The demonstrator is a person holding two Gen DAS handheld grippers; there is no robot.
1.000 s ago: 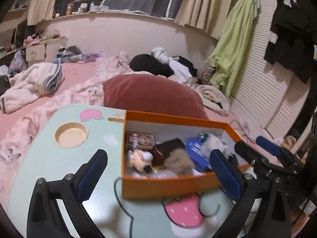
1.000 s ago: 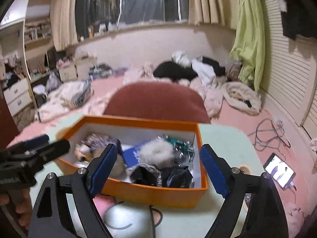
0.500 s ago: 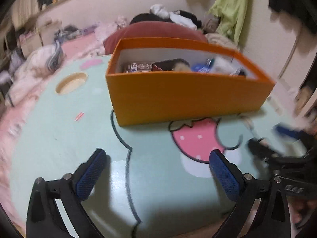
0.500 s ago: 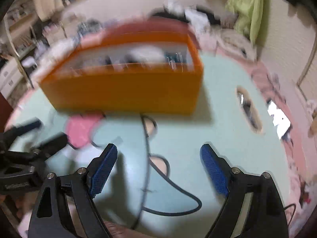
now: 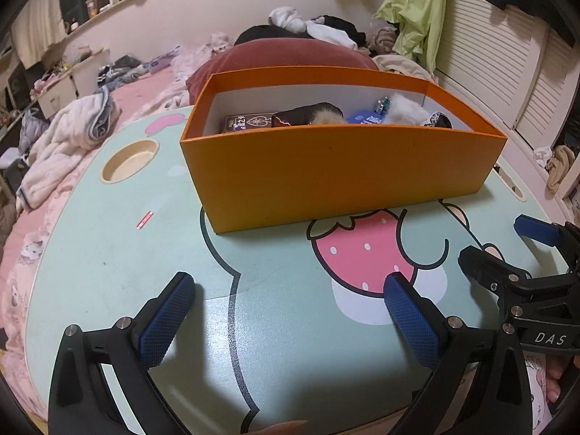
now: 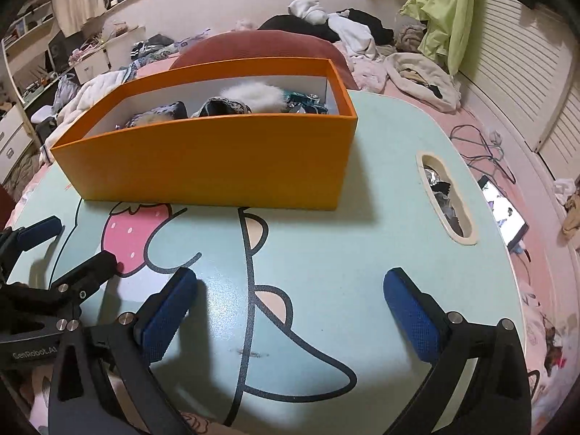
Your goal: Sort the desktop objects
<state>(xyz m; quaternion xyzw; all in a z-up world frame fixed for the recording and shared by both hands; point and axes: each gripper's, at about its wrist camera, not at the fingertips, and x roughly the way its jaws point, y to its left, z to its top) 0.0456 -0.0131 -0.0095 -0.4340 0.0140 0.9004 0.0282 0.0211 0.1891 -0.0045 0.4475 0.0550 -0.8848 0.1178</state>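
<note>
An orange box (image 5: 340, 170) stands at the far side of the mint cartoon tabletop (image 5: 119, 253). Inside it lie a brown card pack (image 5: 250, 122), a dark pouch, a blue packet (image 5: 366, 117) and a white fluffy piece (image 6: 253, 94). My left gripper (image 5: 290, 282) hangs open low over the bare tabletop, in front of the box, with nothing between its fingers. My right gripper (image 6: 290, 277) is open wide just to its right, also empty. Each shows in the other's view: the right gripper (image 5: 504, 246) and the left gripper (image 6: 72, 244).
A round cup recess (image 5: 130, 159) sits at the table's left, a long slot (image 6: 446, 199) at its right. A small red strip (image 5: 145, 219) lies left of the box. Behind the table are a red cushion (image 5: 290, 54) and a cluttered pink bed. A lit phone (image 6: 504, 217) lies off the right edge.
Both grippers sank toward the tabletop and tipped downward, so the box now shows from its side rather than from above. The right jaws spread slightly wider.
</note>
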